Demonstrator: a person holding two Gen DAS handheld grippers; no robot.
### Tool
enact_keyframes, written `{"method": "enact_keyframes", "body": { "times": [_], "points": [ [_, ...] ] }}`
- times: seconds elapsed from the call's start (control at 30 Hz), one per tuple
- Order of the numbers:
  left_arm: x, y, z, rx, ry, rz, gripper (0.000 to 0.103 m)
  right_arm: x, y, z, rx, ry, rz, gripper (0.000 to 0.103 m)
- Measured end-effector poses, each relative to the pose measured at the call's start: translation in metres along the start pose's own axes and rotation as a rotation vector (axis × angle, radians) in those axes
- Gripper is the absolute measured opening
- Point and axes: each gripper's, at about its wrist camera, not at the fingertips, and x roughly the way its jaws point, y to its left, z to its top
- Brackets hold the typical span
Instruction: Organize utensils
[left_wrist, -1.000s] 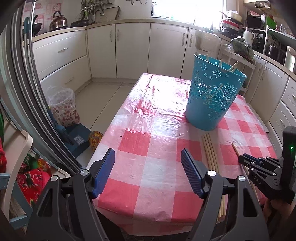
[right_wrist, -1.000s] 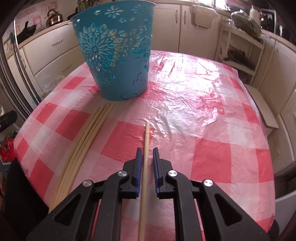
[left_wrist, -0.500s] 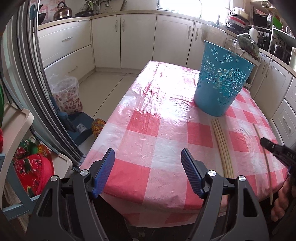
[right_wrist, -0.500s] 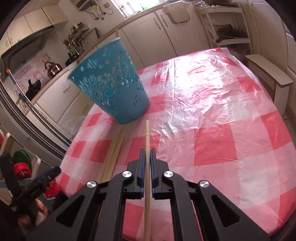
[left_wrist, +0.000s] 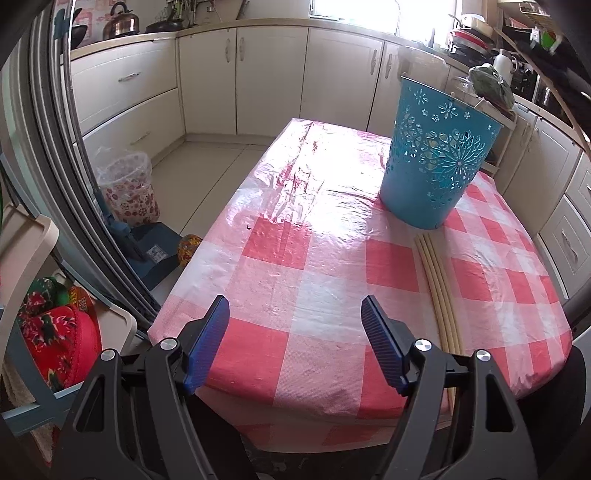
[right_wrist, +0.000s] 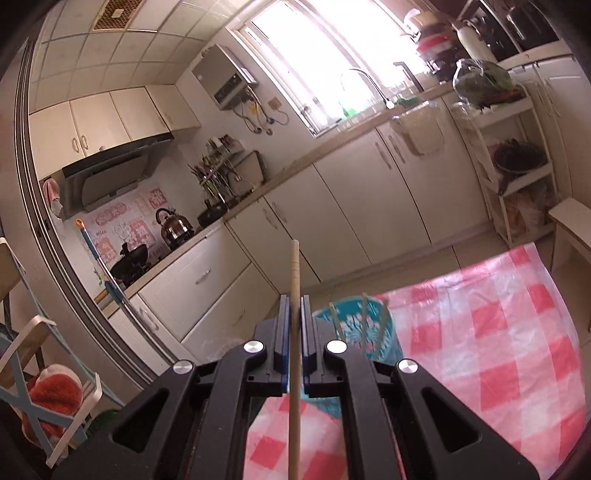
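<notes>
A: Status on the right gripper (right_wrist: 294, 314)?

B: Clamped tight on one chopstick (right_wrist: 294, 280). A second ago that stick lay flat on the checked tablecloth (left_wrist: 332, 258) with the jaws closing round it. Now it's off the table and up in the air, tip toward the cabinets.

A: Bin?

B: Blue basket (right_wrist: 360, 326) sits below and just right of the gripper, three sticks already poking out of it. Looks like a lift before the drop-in.

A: Left gripper (left_wrist: 295, 339)?

B: Fingers wide apart, nothing between them, hovering over the near table edge. Hasn't shifted.

A: What's left?

B: A bundle of chopsticks (left_wrist: 437, 284) lying by the basket base.
</notes>
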Motion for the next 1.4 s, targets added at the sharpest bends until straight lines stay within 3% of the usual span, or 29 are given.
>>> {"method": "enact_keyframes", "body": {
  "times": [0.23,0.43,0.6,0.73,0.8,1.0,1.27,1.4],
  "points": [
    [0.006,0.009,0.001,-0.033,0.017,-0.009,0.070,0.063,-0.006,0.033,-0.029,-0.096,-0.089,0.006],
    [0.015,0.016,0.002,-0.064,0.034,-0.015,0.070,0.090,-0.017,0.022,-0.066,-0.047,-0.155,0.006],
    [0.016,0.015,0.001,-0.062,0.038,-0.015,0.070,0.095,-0.013,0.004,-0.111,0.027,-0.149,0.007],
    [0.012,0.015,0.003,-0.061,0.028,-0.011,0.070,0.080,-0.005,-0.013,-0.166,0.061,-0.132,0.011],
    [0.009,0.014,0.004,-0.059,0.021,-0.011,0.070,0.063,-0.001,-0.021,-0.192,0.057,-0.134,0.024],
    [-0.002,0.007,0.003,-0.043,0.004,-0.015,0.071,-0.004,0.000,-0.053,-0.224,0.062,-0.149,0.028],
    [-0.022,-0.008,-0.001,-0.002,-0.020,-0.024,0.072,-0.038,-0.039,-0.155,-0.130,0.323,-0.261,0.026],
    [-0.029,-0.011,-0.006,0.013,-0.021,-0.022,0.074,-0.032,-0.045,-0.176,-0.116,0.401,-0.280,0.023]
  ]
}}
